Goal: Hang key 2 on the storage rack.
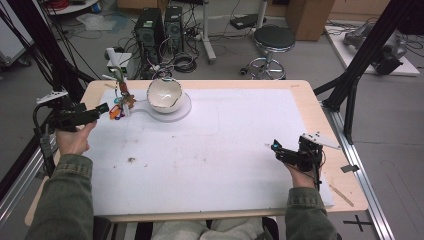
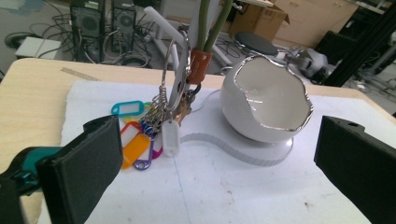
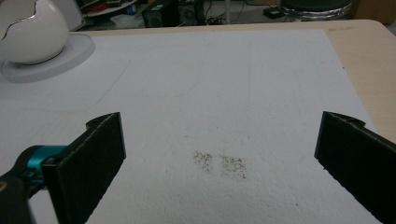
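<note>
both tongs (image 2: 215,168) (image 3: 219,163) wide apart, empty; glossy jagged-rimmed eggshell bowl (image 2: 266,100) beside plastic key tags (image 2: 140,140)

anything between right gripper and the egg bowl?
Nothing: bare white mat runs from the right gripper to the egg bowl, per the right gripper view.

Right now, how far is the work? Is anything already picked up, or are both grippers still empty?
Nothing looks done yet. The bunch of keys with coloured tags hangs on its stand beside the egg-shaped white bowl, which looks empty. In hand: the left gripper is open and close to the keys, not touching them. The right gripper is open over the bare white mat. Any grasp or move is left.
</note>
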`<state>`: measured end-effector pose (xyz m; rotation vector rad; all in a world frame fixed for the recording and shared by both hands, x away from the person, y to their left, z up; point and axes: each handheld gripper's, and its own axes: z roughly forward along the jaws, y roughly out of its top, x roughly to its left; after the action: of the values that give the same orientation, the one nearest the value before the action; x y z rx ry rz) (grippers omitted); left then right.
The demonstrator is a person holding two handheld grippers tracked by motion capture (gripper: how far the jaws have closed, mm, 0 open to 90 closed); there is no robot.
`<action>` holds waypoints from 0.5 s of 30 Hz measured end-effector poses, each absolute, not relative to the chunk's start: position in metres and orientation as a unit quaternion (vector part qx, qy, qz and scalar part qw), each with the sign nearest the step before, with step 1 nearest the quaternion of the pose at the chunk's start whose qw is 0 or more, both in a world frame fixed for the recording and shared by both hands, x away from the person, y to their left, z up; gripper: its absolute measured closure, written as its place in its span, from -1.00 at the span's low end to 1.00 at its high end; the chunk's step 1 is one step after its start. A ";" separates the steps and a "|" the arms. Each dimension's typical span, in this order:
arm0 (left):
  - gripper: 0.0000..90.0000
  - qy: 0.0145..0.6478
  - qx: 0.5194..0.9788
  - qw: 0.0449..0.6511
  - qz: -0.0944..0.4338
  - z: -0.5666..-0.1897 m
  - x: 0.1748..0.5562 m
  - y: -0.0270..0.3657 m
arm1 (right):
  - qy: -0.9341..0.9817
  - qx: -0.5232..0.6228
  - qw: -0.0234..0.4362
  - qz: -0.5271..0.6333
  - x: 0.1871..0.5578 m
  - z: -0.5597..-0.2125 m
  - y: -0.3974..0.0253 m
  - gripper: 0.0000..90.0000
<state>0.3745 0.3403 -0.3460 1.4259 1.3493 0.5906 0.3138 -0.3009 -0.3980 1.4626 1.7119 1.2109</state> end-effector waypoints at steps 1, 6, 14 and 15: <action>-0.96 0.562 0.599 0.516 0.246 -0.347 0.373 0.339 | 0.641 0.547 0.289 0.454 0.314 -0.398 -0.301 -0.98; -0.96 0.562 0.596 0.519 0.246 -0.355 0.367 0.335 | 0.640 0.547 0.291 0.454 0.314 -0.398 -0.303 -0.98; -0.96 0.562 0.594 0.510 0.268 -0.367 0.359 0.330 | 0.637 0.548 0.294 0.456 0.313 -0.397 -0.304 -0.98; -0.96 0.560 0.595 0.509 0.272 -0.368 0.357 0.329 | 0.636 0.549 0.294 0.456 0.313 -0.397 -0.304 -0.98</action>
<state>0.3571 0.3293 -0.3678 1.4332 1.3499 0.6543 0.3132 -0.3045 -0.3970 1.4611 1.6948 1.2136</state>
